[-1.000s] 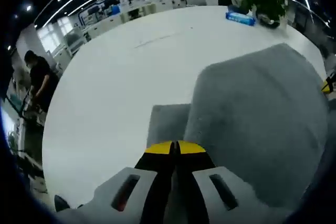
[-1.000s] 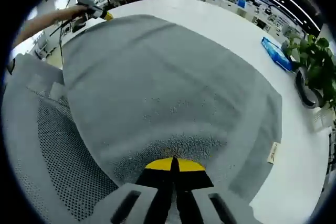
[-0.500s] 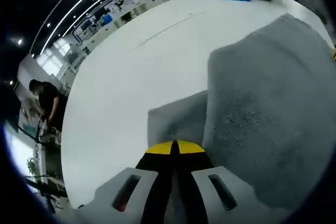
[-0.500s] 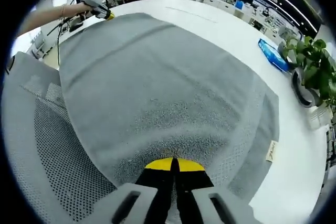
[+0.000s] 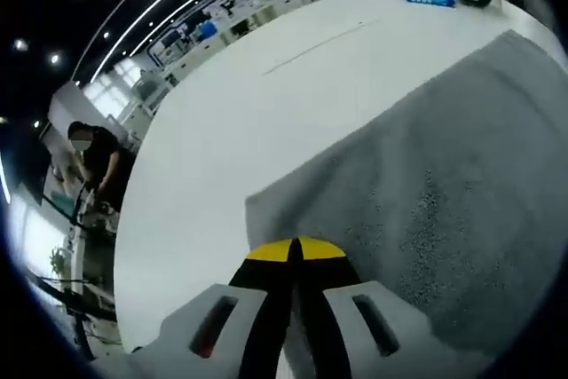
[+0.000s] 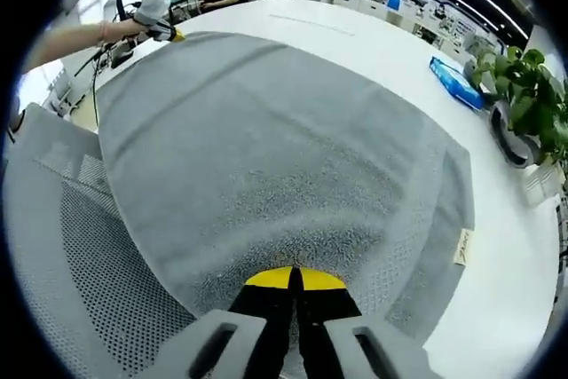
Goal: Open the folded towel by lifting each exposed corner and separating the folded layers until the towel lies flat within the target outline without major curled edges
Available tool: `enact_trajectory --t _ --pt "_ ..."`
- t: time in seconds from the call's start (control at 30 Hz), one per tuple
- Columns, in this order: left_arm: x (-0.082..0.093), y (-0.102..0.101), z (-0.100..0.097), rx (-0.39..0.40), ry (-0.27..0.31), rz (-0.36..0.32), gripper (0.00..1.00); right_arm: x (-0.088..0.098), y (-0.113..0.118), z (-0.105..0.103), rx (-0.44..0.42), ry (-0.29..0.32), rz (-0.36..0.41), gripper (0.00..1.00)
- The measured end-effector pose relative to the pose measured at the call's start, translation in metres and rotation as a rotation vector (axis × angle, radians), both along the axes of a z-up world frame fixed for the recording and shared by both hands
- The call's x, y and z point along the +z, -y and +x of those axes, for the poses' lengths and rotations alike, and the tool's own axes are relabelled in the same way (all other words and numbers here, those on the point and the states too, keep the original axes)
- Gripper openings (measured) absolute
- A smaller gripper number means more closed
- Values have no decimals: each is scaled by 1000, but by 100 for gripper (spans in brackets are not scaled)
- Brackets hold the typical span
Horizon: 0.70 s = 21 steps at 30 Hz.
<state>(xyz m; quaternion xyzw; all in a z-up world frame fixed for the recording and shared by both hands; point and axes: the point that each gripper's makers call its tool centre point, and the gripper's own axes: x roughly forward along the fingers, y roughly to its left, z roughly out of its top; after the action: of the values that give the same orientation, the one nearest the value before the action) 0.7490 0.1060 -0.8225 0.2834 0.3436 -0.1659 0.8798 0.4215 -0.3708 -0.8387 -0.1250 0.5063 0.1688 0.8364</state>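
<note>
Both hand-held grippers, left [image 5: 295, 248] and right [image 6: 294, 278], are clamped on the towel [image 6: 275, 157] edge, holding it stretched over the white table [image 5: 240, 113]. Plant [image 6: 524, 86] and blue pack [image 6: 454, 82] sit farther back.

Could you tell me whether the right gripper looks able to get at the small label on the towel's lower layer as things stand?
Probably not yet: the right gripper is shut on the towel. The label lies uncovered to its right.
</note>
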Motion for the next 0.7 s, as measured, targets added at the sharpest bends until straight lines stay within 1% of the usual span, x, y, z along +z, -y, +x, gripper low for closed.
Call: enact_trajectory --t 0.1,0.17,0.3,0.33,0.37,0.43,0.47,0.5,0.53,0.57,0.6,0.63,0.67,0.7 --pt "0 -4 2 -1 13 33 1 0 0 0 2 1 -3 0" --pt "0 -6 3 8 22 38 1 0 -1 0 9 3 -9 0" --pt "1 -8 4 54 15 -2 1 0 -1 1 13 7 -13 0" --pt "1 -8 4 71 15 -23 1 0 -1 1 13 7 -12 0" --pt "1 -9 1 116 2 -63 1 0 -1 0 10 8 -10 0" --pt "2 -11 -3 224 -13 -169 5 0 -1 0 11 7 -11 0" --pt "5 -9 -10 245 -30 -223 9 0 -1 0 12 7 -11 0" --pt "8 -6 -15 240 -29 -247 12 0 -1 1 14 7 -10 0" --pt "14 -1 -20 219 -11 -269 16 0 -1 1 15 7 -7 0" --pt "24 5 -27 193 28 -296 22 0 0 2 15 10 5 0" --pt "31 10 -33 169 57 -318 26 0 -1 2 6 10 22 0" --pt "41 23 -47 108 80 -353 28 0 -1 3 -13 4 48 0" --pt "44 30 -60 89 75 -377 31 0 -2 3 -35 1 75 0" --pt "44 40 -79 67 48 -406 34 1 -3 4 -64 0 116 0"
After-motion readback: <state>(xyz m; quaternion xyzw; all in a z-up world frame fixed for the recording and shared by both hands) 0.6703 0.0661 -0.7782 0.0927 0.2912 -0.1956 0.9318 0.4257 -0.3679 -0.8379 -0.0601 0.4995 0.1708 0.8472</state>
